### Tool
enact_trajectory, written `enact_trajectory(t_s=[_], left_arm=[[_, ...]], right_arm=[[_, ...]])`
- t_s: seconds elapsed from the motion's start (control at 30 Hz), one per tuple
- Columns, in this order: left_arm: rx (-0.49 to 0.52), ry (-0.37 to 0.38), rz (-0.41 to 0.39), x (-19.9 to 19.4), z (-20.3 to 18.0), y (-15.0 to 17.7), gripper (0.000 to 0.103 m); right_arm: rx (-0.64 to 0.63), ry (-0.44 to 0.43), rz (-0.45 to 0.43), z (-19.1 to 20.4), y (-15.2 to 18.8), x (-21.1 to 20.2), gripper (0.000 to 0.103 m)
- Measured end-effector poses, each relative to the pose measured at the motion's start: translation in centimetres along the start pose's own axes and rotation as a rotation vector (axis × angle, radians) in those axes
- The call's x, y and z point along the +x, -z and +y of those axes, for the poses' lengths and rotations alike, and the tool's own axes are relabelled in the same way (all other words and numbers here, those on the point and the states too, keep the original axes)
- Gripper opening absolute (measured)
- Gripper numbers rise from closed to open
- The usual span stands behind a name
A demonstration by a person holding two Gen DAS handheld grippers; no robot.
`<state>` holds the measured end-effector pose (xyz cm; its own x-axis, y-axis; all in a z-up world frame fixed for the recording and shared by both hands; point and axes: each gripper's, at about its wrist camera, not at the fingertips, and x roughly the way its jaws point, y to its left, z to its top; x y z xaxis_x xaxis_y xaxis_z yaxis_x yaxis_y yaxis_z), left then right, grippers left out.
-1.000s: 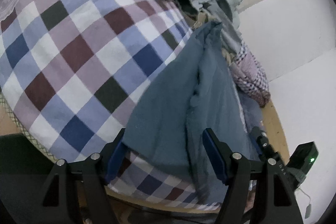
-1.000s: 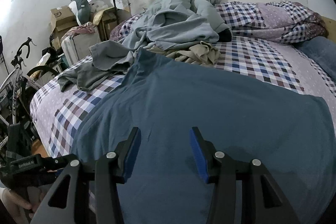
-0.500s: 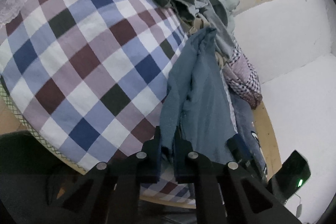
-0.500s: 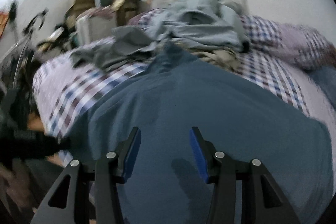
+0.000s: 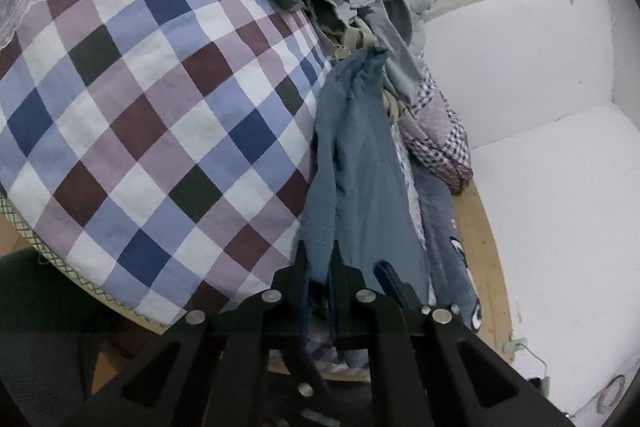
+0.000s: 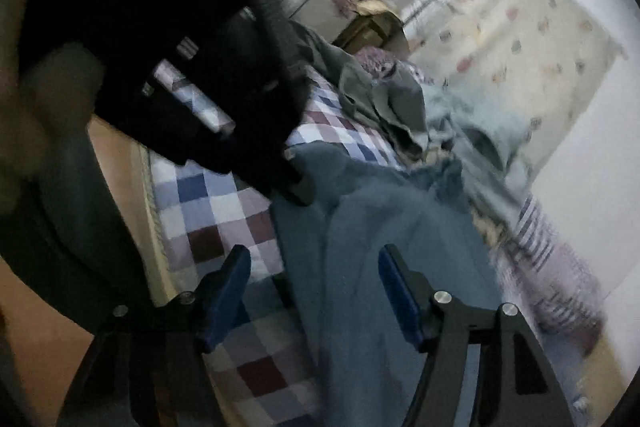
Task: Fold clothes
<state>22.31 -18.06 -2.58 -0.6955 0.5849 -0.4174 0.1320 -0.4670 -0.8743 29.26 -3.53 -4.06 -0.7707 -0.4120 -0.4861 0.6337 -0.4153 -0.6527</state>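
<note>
Two tongs work on the blue garment (image 5: 360,163) at lower centre on the checked bed (image 5: 160,107): left tongs (image 5: 319,267) pinch its edge, right tongs (image 6: 314,291) are opening over it.

Blue garment (image 5: 360,167), checked bedspread (image 5: 160,107)
</note>
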Motion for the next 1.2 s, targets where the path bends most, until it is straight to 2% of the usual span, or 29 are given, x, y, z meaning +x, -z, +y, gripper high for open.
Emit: enact_trajectory(t_s=[0.3, 0.37, 0.43, 0.53, 0.57, 0.63, 0.67, 0.7, 0.77, 0.87, 1.03, 1.2], left_arm=[[0.011, 0.048, 0.018, -0.7, -0.4, -0.4, 0.005], [0.004, 0.052, 0.022, -0.6, -0.3, -0.5, 0.006], [-0.010, 0.048, 0.032, -0.5, -0.1, -0.5, 0.006], [-0.037, 0.059, 0.045, -0.3, 0.2, -0.8, 0.007], [-0.045, 0.067, 0.047, -0.3, 0.2, -1.0, 0.011], [-0.052, 0.082, 0.040, -0.1, 0.1, -1.3, 0.031], [-0.051, 0.088, 0.036, 0.0, 0.0, -1.4, 0.051], [-0.047, 0.097, 0.033, 0.1, -0.2, -1.5, 0.061], [-0.037, 0.112, 0.038, 0.4, -0.7, -1.8, 0.071], [-0.029, 0.117, 0.045, 1.3, -1.2, -2.7, 0.076], [-0.024, 0.129, 0.081, 3.4, -2.3, -4.6, 0.077], [0.064, 0.109, 0.154, 6.7, -4.8, -7.0, 0.077]], right_arm=[[-0.056, 0.134, 0.040, 0.8, -0.7, 3.2, 0.067], [-0.068, 0.174, 0.052, 0.6, -0.9, 3.8, 0.054], [-0.068, 0.204, 0.068, 0.0, -1.3, 4.4, 0.026], [-0.027, 0.188, 0.082, -1.3, -1.5, 5.0, 0.011], [-0.018, 0.180, 0.076, -1.5, -1.6, 4.8, 0.011], [0.000, 0.162, 0.064, -2.1, -1.7, 4.6, 0.009], [0.017, 0.147, 0.054, -2.5, -1.7, 4.4, 0.009], [0.033, 0.132, 0.045, -2.9, -1.8, 4.1, 0.008], [0.090, 0.107, 0.038, -4.1, -1.9, 3.7, 0.007], [0.166, 0.083, 0.023, -5.7, -2.3, 3.0, 0.006], [0.257, 0.068, -0.015, -7.6, -2.7, 1.2, 0.006], [0.325, 0.063, -0.046, -9.6, -2.8, 0.0, 0.006]])
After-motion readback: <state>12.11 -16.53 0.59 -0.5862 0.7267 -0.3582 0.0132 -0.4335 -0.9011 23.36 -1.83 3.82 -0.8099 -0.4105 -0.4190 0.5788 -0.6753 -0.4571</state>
